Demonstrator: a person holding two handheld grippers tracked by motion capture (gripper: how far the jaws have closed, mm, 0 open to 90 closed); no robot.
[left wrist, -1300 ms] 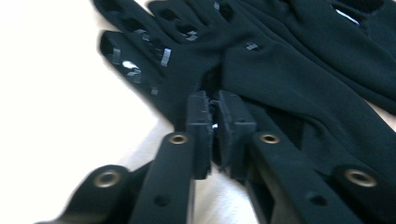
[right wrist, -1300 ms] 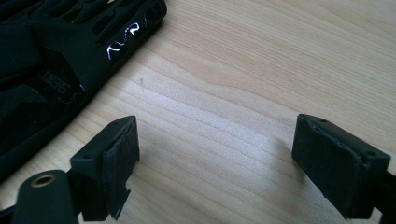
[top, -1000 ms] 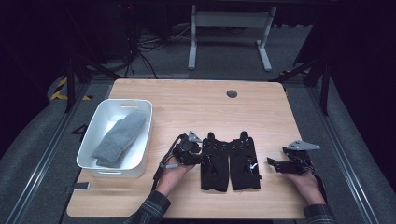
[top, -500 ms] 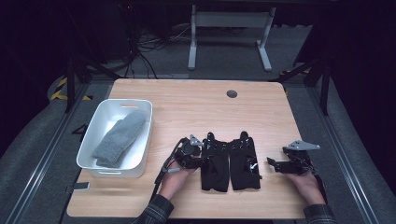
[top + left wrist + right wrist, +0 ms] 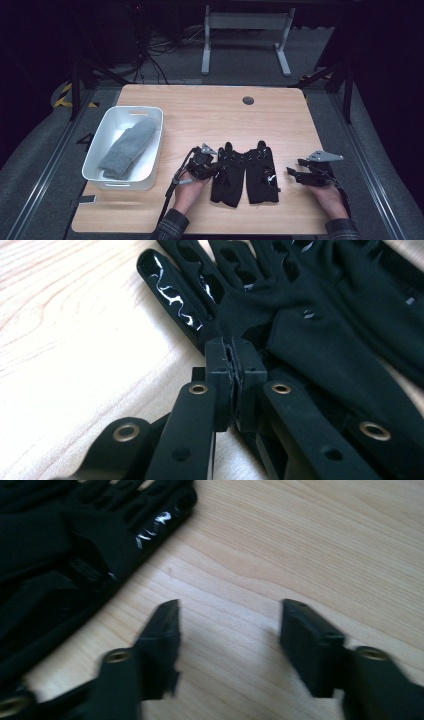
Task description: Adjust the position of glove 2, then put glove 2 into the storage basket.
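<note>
Two black gloves lie side by side, fingers pointing away, on the wooden table (image 5: pixel 210 115). My left gripper (image 5: pixel 216 165) (image 5: pixel 232 352) is at the left glove's (image 5: pixel 227 182) (image 5: pixel 320 330) edge beside the thumb. Its jaws have just closed and pinch the fabric there. My right gripper (image 5: pixel 292 172) (image 5: pixel 227 620) rests low over the table, just right of the right glove (image 5: pixel 261 175) (image 5: pixel 75 540). Its jaws have just been closing but stand apart, with bare wood between them.
A white bin (image 5: pixel 107 130) holding a grey knitted mitten (image 5: pixel 127 147) stands at the table's left. A dark cable hole (image 5: pixel 248 100) sits near the far edge. Bare wood lies beyond the gloves and to the right of the right hand.
The left gripper's jaws have come together on the left glove's edge. Both hands have stayed where they were.
</note>
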